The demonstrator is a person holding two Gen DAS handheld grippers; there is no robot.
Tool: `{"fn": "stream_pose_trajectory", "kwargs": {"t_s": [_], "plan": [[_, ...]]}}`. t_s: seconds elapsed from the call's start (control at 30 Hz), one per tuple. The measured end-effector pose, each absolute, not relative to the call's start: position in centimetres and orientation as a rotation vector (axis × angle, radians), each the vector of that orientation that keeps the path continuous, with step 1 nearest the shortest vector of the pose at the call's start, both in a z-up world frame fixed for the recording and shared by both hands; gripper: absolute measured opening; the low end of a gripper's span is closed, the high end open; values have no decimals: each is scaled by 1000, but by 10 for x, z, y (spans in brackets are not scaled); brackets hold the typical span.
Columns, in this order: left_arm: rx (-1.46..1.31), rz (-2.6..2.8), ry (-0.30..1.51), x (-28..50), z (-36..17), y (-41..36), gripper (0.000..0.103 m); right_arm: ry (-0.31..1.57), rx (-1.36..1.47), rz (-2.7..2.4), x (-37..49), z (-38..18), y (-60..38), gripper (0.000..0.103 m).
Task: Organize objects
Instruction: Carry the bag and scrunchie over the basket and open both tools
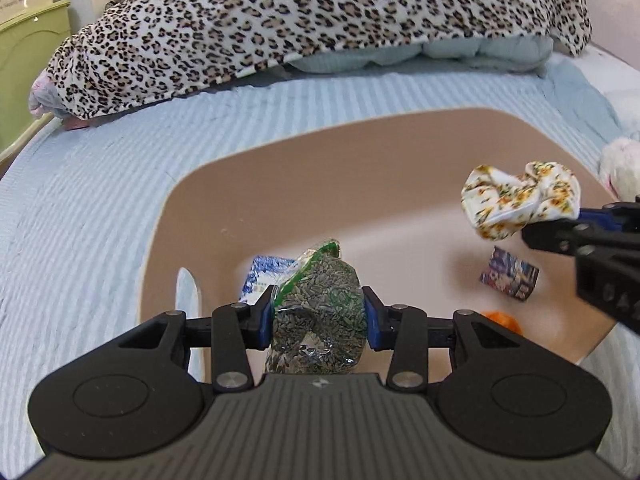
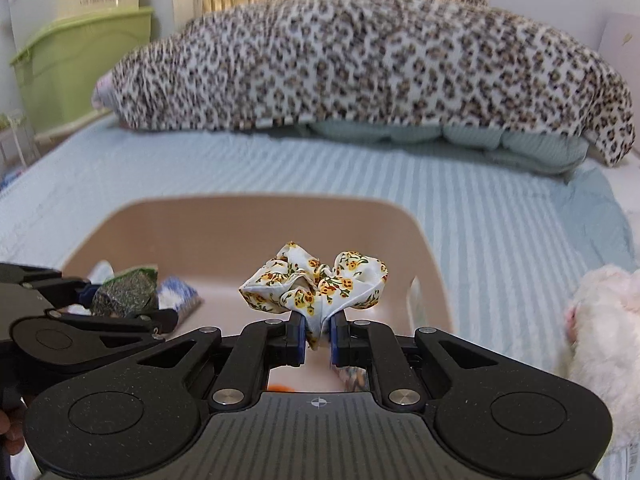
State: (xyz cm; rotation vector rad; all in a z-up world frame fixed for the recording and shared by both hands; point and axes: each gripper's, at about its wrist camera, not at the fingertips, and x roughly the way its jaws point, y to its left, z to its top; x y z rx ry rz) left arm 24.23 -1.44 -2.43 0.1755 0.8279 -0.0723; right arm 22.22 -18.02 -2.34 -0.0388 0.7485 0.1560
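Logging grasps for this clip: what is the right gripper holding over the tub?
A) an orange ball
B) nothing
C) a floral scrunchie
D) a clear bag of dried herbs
C: the right gripper has its fingers pinched on the floral scrunchie; the herb bag is in the left gripper.

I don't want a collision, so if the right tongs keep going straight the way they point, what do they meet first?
Probably the far wall of the bin. The right tongs, shut on the scrunchie, point across the bin toward it; they may pass above the rim, since depth is unclear.
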Motion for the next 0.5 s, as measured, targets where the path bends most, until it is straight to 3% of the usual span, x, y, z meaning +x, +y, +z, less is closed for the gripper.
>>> {"fn": "stream_pose_trajectory", "kwargs": {"t_s": [0.07,0.1,0.13,0.27,0.4,0.5], "plan": [[173,-72,833,242,-26,-16,45,770,-56,157,222,-28,-177,15],[165,-74,838,241,-25,-14,46,775,-60,155,221,-29,-177,29],[153,-75,841,239,-23,-13,47,773,-59,155,218,-28,-177,30],[108,-83,823,228,-8,-8,62,734,-41,140,204,-14,-182,61],[104,-58,789,212,9,-7,71,694,-18,134,186,9,-192,73],[84,-56,776,199,22,-6,71,661,-2,125,169,23,-200,83]]}}
